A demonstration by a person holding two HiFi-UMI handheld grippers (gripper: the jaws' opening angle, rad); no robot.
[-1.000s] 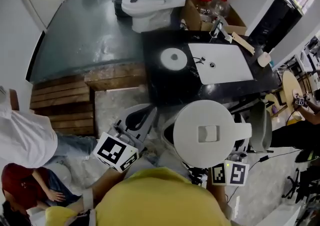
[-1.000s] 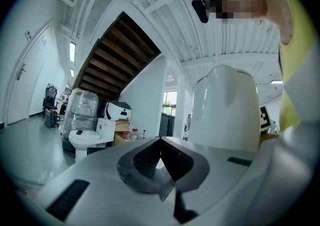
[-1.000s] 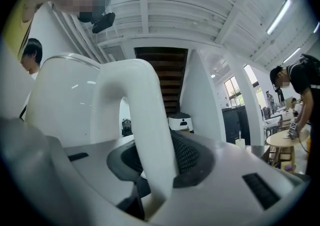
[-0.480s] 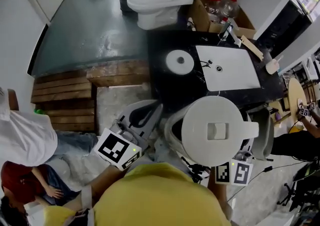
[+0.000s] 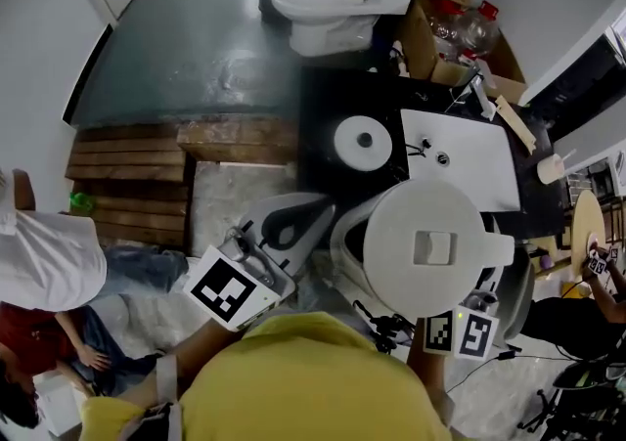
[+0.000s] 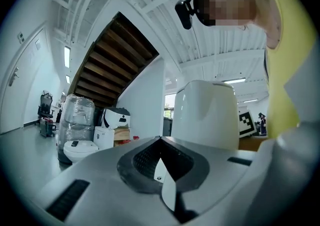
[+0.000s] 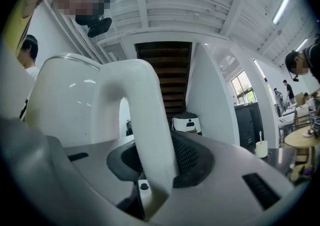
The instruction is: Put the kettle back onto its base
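White kettle hangs over the near edge of the black counter, lid down, contents not visible. Right gripper is clenched on its handle. Round base sits on the counter just left of the sink, apart from the kettle. Left gripper has its jaws together, nothing in them. Far right: cardboard box holding plastic bottles.

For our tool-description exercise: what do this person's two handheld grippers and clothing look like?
The left gripper and right gripper both have smooth pale-grey jaws with dark, mesh-textured pads. Each carries a white cube printed with black square markers: the left cube and the right cube. The person wears a yellow top.
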